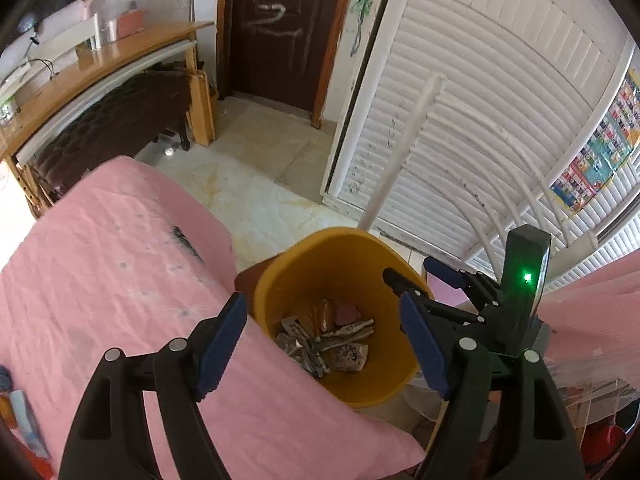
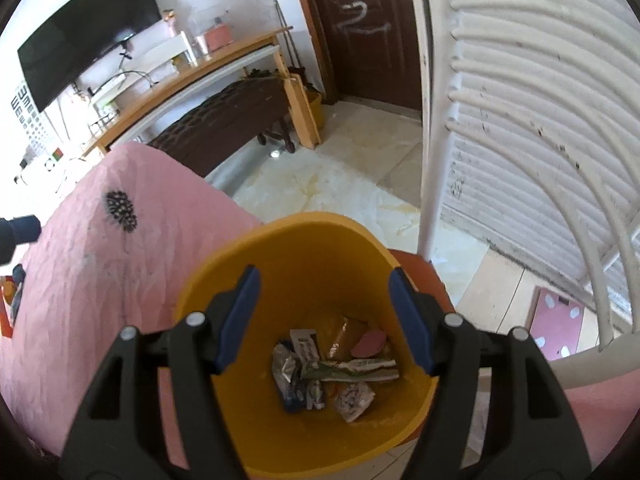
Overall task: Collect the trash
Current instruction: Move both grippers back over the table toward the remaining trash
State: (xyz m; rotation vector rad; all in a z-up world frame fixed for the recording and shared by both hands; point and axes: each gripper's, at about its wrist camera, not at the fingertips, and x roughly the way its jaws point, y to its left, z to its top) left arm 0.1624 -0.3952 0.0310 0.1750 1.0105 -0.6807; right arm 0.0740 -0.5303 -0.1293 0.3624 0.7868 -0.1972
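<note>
Hovering spot: both grippers are held over the yellow bin, which stands on the floor just beside the corner of the pink bed.
Trash location: a heap of wrappers is seen at the bottom of the bin, well below both sets of jaws; nothing is left between the fingers.
Nearer hand: the right gripper is lined up straight over the bin mouth, so it's judged closest; the left gripper sits a bit toward the bed side, its left finger over the bed edge.
Long axis: the longest wrapper is laid roughly across the right jaws' gap, not along it.
Right jaws: spread fairly wide, empty, nothing touched.
Left jaws: spread wide too, empty, nothing gripped.
Other stuff: a dark brush-looking thing is spotted on the bed, well apart from the bin. Can't be told if it counts as trash.
Next move guess: probably a swing back toward the bed for whatever's left.
</note>
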